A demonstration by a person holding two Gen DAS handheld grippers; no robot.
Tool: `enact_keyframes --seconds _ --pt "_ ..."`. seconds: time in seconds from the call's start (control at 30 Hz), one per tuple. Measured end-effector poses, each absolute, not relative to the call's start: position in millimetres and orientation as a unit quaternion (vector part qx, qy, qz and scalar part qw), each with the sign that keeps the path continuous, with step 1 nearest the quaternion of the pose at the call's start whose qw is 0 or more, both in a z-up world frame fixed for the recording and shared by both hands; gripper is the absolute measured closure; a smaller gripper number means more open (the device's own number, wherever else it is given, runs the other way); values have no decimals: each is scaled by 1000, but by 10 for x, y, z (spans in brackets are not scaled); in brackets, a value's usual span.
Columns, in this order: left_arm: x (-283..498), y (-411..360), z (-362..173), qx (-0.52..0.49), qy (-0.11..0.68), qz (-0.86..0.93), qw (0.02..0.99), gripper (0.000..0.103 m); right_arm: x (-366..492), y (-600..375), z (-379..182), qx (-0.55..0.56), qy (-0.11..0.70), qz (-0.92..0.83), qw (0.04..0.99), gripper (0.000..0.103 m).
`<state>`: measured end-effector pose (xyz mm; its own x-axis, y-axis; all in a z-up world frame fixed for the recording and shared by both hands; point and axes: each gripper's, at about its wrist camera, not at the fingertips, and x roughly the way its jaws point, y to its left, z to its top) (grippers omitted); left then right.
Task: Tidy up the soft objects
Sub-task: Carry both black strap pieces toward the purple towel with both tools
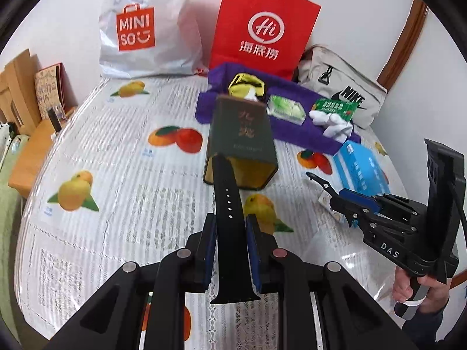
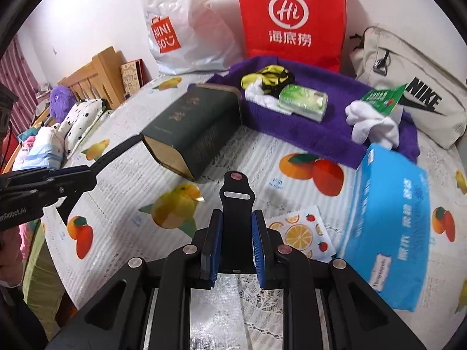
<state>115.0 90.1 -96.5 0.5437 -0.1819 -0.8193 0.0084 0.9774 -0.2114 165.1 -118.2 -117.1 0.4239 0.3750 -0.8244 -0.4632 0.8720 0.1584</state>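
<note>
My left gripper [image 1: 230,226] is shut on a black watch strap with holes [image 1: 227,201]; the strap's far end reaches the open mouth of a dark green box [image 1: 240,143] lying on its side. My right gripper [image 2: 236,218] is shut on the other black strap piece with a metal stud [image 2: 237,195], held above the table. In the right wrist view the left gripper [image 2: 87,172] and its strap [image 2: 116,151] show at the left, the strap tip at the green box [image 2: 192,128]. In the left wrist view the right gripper [image 1: 329,189] shows at the right.
A purple towel [image 2: 306,128] at the back holds yellow-black socks [image 2: 268,77], a green tissue pack [image 2: 303,102] and white socks [image 2: 370,125]. A blue tissue box [image 2: 388,227] and a fruit-print packet [image 2: 300,233] lie right. A red paper bag [image 1: 262,29], Miniso bag [image 1: 143,29] and Nike bag [image 1: 344,93] stand behind.
</note>
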Motion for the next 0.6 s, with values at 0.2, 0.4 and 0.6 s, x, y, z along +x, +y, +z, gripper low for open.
enact_keyframes --seconds 0.2,0.4,0.6 --pt "1227 866 -799 -85 462 -59 881 86 1713 -1239 -997 -45 463 252 849 83" --pt "1224 891 -919 -88 478 -61 872 87 1690 -1216 -1022 -47 463 260 846 83" --pt "1221 845 -1287 -88 516 -54 851 87 1668 -1184 -1087 -45 464 264 844 83"
